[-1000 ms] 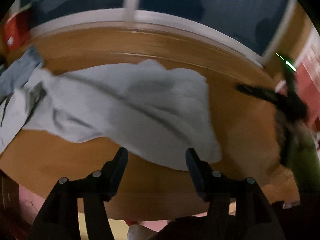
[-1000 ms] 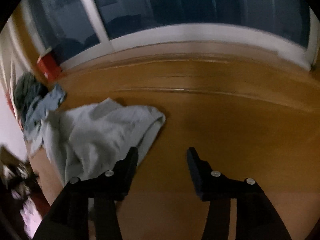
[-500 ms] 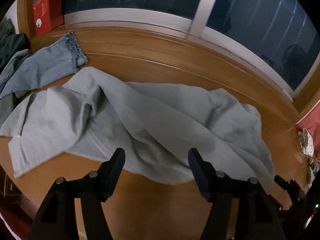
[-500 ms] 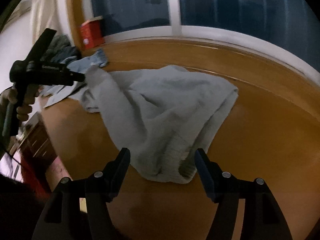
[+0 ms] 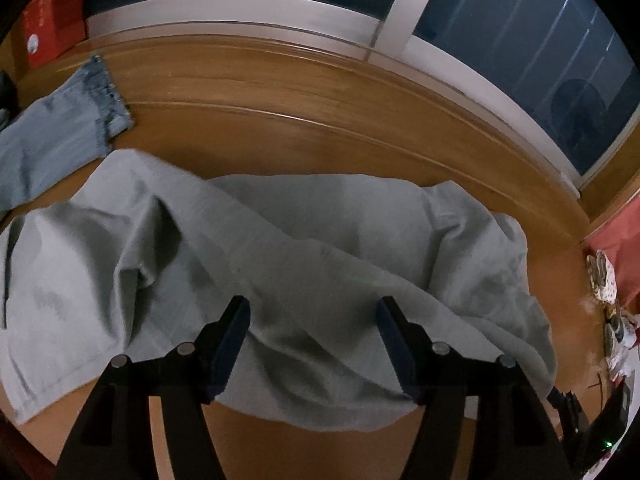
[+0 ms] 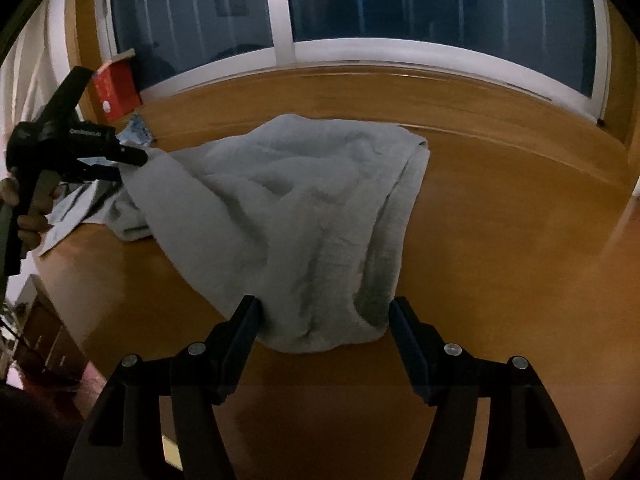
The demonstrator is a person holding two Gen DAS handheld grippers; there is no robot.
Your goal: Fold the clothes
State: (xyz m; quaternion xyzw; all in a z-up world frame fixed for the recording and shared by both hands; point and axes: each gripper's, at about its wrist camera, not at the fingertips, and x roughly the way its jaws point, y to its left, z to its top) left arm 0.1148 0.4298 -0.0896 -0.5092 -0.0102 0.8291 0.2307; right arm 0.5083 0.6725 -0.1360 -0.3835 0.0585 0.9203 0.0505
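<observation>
Grey garment on wooden table, both hand-held grippers wide, lettering unreadable

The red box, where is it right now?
The red box stands at the far left of the wooden table, against the window in the right wrist view, just beyond the jeans.

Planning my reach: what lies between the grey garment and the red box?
In the left wrist view, a jeans leg and bare wood table lie between the grey garment and red box.
</observation>
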